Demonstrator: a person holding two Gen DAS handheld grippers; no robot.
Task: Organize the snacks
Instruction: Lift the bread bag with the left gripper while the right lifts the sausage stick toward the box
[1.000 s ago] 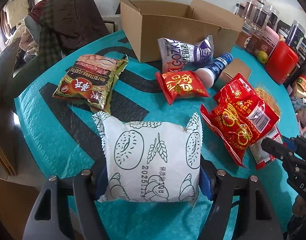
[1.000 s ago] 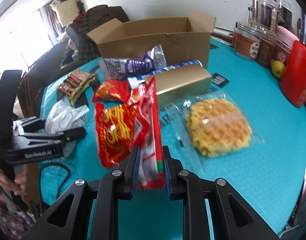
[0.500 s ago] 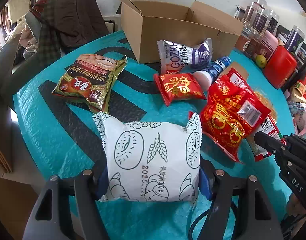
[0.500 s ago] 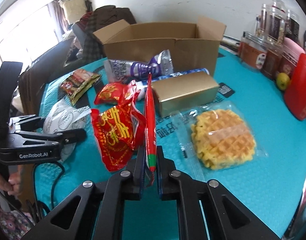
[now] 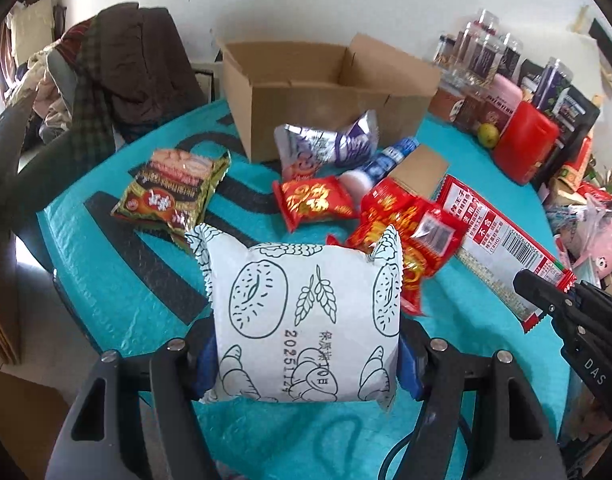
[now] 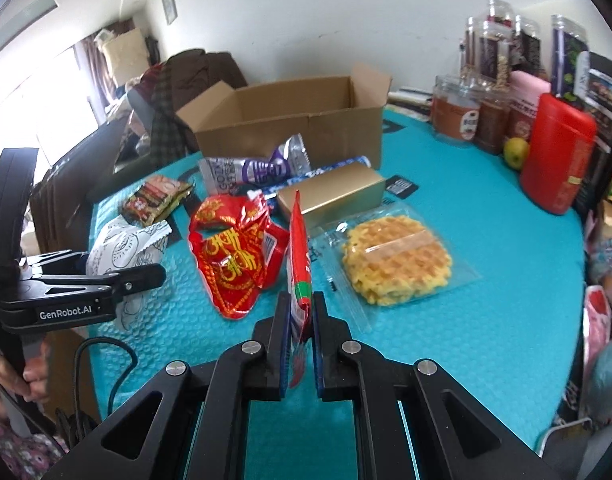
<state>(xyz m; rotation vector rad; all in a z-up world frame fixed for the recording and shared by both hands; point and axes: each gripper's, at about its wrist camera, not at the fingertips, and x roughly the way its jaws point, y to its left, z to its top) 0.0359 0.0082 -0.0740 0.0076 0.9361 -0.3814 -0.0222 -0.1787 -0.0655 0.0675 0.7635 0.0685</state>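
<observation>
Left wrist: my left gripper (image 5: 299, 364) pinches the white bread packet (image 5: 301, 320) over the teal table (image 5: 117, 276), cardboard box (image 5: 326, 96) beyond, jars right of it.

Right wrist: my right gripper (image 6: 299, 344) clamps the red flat packet (image 6: 299, 248) edge-on; waffle (image 6: 396, 266) lies before the box.

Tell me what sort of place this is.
Likely a lived-in home: clothes heaped over a chair, jars of food along the wall, a curtained window, and a table covered in snacks.
</observation>
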